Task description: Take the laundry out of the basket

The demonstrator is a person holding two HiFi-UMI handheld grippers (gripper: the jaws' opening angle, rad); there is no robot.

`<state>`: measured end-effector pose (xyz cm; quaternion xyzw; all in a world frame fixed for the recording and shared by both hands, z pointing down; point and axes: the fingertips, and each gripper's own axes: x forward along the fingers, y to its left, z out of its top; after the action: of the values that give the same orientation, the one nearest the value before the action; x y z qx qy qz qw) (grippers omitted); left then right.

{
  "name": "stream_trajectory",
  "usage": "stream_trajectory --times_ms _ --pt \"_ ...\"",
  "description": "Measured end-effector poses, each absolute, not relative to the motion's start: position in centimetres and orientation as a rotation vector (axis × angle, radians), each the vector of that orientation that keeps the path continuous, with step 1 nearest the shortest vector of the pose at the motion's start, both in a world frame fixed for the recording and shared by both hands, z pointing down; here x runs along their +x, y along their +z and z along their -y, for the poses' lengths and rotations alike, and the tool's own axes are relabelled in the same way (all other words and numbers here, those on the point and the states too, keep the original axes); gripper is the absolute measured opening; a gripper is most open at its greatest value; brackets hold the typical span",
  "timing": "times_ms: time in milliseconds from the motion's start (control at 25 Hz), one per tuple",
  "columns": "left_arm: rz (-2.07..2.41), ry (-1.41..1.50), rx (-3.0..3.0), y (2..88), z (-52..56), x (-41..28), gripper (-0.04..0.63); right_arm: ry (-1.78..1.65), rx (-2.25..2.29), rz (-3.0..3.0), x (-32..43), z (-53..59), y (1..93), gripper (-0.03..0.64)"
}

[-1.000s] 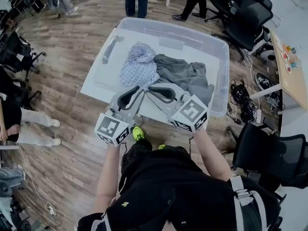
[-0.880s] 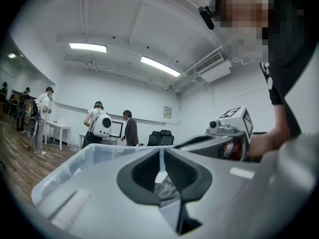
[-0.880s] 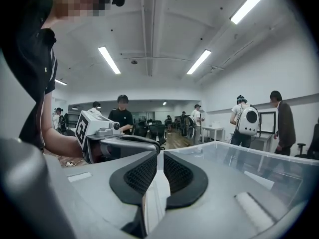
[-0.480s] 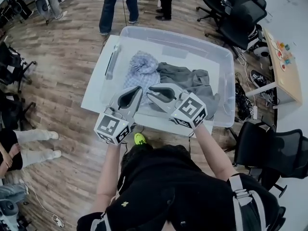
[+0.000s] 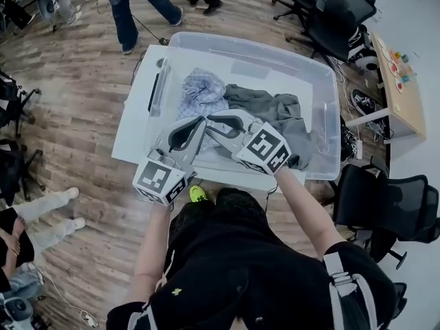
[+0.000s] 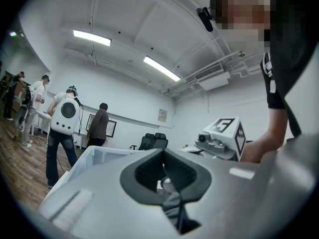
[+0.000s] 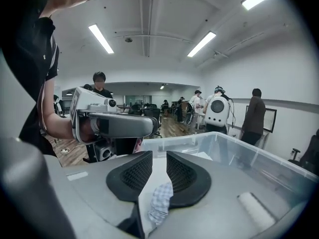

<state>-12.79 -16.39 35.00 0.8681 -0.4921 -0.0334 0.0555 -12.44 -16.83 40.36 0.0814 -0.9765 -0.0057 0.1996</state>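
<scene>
A clear plastic bin [image 5: 316, 67] stands on a white table [image 5: 134, 126]. In it lie a blue-and-white checked cloth [image 5: 203, 91] on the left and a grey garment [image 5: 275, 112] on the right. Both grippers reach over the bin's near rim with their tips close together. My left gripper [image 5: 198, 122] [image 6: 163, 156] is shut and holds nothing. The jaws of my right gripper [image 5: 212, 121] [image 7: 159, 158] have just been opening; a narrow gap shows between the pads, with nothing in it. The checked cloth [image 7: 160, 200] shows below through that gap.
Black office chairs stand at the back right [image 5: 337, 12] and the near right [image 5: 385, 205]. A wooden desk [image 5: 402, 88] is at the far right, with cables [image 5: 347, 143] on the floor beside the bin. A person's legs [image 5: 137, 5] are beyond the table.
Both grippers have moved forward over the bin's near rim towards the clothes, the right one dipping lower. The people beyond the table have walked on.
</scene>
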Motion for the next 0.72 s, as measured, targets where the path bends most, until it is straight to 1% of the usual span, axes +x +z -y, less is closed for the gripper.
stream_trajectory --times_ms 160,320,400,480,720 --pt "1.519 -0.064 2.651 34.9 16.8 -12.9 0.009 -0.011 0.211 2.701 -13.0 18.0 41.4 0.087" --pt "1.53 -0.106 2.634 34.5 17.9 -13.3 0.009 0.044 0.179 2.679 -13.3 19.3 43.0 0.092" --pt "1.535 -0.103 2.629 34.5 18.4 -13.4 0.009 0.061 0.166 2.659 -13.5 19.9 44.2 0.104" --pt "1.549 -0.117 2.642 34.0 19.3 -13.6 0.009 0.071 0.152 2.643 -13.9 20.6 45.2 0.139" --pt "1.568 -0.112 2.626 33.8 21.7 -14.3 0.009 0.106 0.086 2.598 -15.0 22.5 48.0 0.179"
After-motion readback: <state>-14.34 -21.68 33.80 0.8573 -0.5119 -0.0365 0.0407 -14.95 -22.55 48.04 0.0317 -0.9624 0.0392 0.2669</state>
